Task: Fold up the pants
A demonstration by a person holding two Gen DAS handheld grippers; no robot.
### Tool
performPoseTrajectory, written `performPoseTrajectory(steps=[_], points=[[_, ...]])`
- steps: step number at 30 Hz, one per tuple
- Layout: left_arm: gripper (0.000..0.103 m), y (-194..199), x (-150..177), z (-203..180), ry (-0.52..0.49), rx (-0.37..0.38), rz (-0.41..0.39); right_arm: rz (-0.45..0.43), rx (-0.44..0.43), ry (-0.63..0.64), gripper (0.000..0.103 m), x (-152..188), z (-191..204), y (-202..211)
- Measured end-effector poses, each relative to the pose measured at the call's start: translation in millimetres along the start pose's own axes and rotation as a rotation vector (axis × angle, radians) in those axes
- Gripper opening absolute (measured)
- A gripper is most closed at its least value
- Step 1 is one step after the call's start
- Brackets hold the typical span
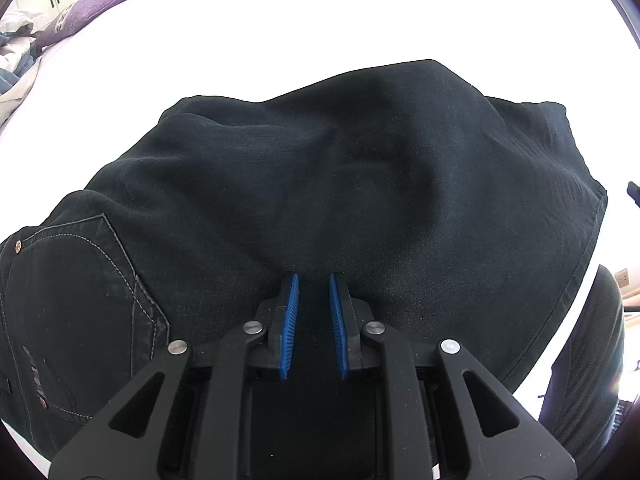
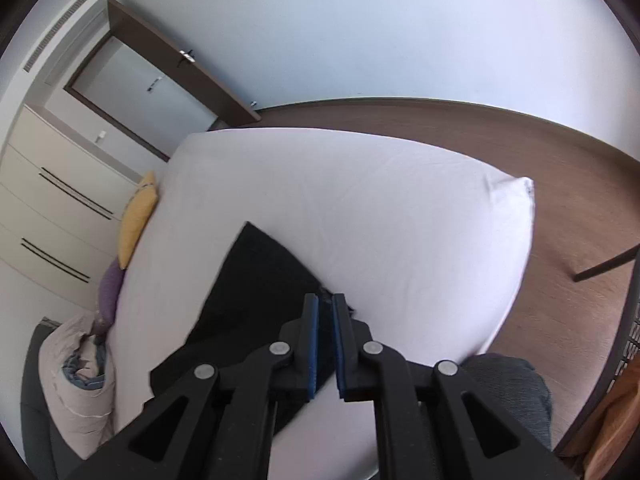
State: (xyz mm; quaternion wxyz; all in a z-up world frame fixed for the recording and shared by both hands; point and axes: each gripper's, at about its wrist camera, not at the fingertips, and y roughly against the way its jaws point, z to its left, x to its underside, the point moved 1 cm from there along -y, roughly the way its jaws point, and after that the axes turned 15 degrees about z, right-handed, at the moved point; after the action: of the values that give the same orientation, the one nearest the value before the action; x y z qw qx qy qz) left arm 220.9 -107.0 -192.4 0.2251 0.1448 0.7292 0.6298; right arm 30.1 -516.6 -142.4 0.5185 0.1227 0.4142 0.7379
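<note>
Black pants (image 1: 320,168) lie folded in a rumpled heap on the white bed (image 1: 320,20); a stitched back pocket (image 1: 80,280) shows at the left. My left gripper (image 1: 314,280) hovers right over the cloth, its blue pads a small gap apart, holding nothing that I can see. In the right wrist view the pants (image 2: 256,280) lie on the bed (image 2: 380,208) near its front edge. My right gripper (image 2: 325,300) is above the pants' right edge, pads narrowly apart and empty.
Purple pillow (image 1: 92,4) and rumpled bedding (image 1: 16,52) at the bed's left. Yellow pillow (image 2: 138,220), rolled duvet (image 2: 76,372), white drawers (image 2: 48,208), door (image 2: 152,92), wooden floor (image 2: 560,208), a furniture leg (image 2: 604,266) at right.
</note>
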Motion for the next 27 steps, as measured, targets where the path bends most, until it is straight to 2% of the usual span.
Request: performPoseTrajectory(steps=[2, 5, 8, 9, 11, 14, 15, 17, 20, 22, 24, 26, 27], points=[[0.016, 2, 0, -1, -0.001, -0.002, 0.000, 0.058, -0.064, 0.030, 0.010, 0, 16, -16], [0.016, 4, 3, 1, 0.000, 0.012, 0.000, 0.189, -0.110, 0.041, 0.012, 4, 23, -54], [0.016, 8, 8, 8, 0.004, 0.032, -0.005, 0.288, -0.004, -0.041, 0.012, 12, -2, -84], [0.016, 9, 10, 11, 0.008, 0.041, -0.008, 0.291, -0.010, -0.073, 0.002, 14, -14, -86], [0.016, 11, 15, 19, 0.022, 0.059, -0.018, 0.276, -0.021, -0.104, 0.000, 16, -31, -77], [0.016, 14, 27, 30, 0.054, 0.087, -0.033, 0.255, 0.090, -0.101, 0.000, 14, -33, -55], [0.016, 15, 31, 33, 0.062, 0.092, -0.036, 0.246, 0.124, -0.099, 0.013, 12, -30, -47], [0.016, 20, 39, 39, 0.091, 0.097, -0.038, 0.236, 0.078, -0.040, 0.015, 11, -13, -39], [0.016, 31, 47, 45, 0.122, 0.083, -0.067, 0.273, -0.005, 0.080, 0.019, 16, 33, -43], [0.016, 36, 49, 54, 0.140, 0.068, -0.092, 0.307, -0.081, 0.127, 0.033, 22, 53, -57], [0.016, 36, 56, 66, 0.162, 0.109, -0.086, 0.345, -0.089, 0.129, 0.041, 26, 56, -76], [0.016, 34, 61, 78, 0.170, 0.152, -0.068, 0.373, 0.040, 0.088, 0.042, 27, 39, -93], [0.016, 36, 66, 83, 0.166, 0.164, -0.069, 0.370, 0.052, 0.058, 0.028, 28, 23, -93]])
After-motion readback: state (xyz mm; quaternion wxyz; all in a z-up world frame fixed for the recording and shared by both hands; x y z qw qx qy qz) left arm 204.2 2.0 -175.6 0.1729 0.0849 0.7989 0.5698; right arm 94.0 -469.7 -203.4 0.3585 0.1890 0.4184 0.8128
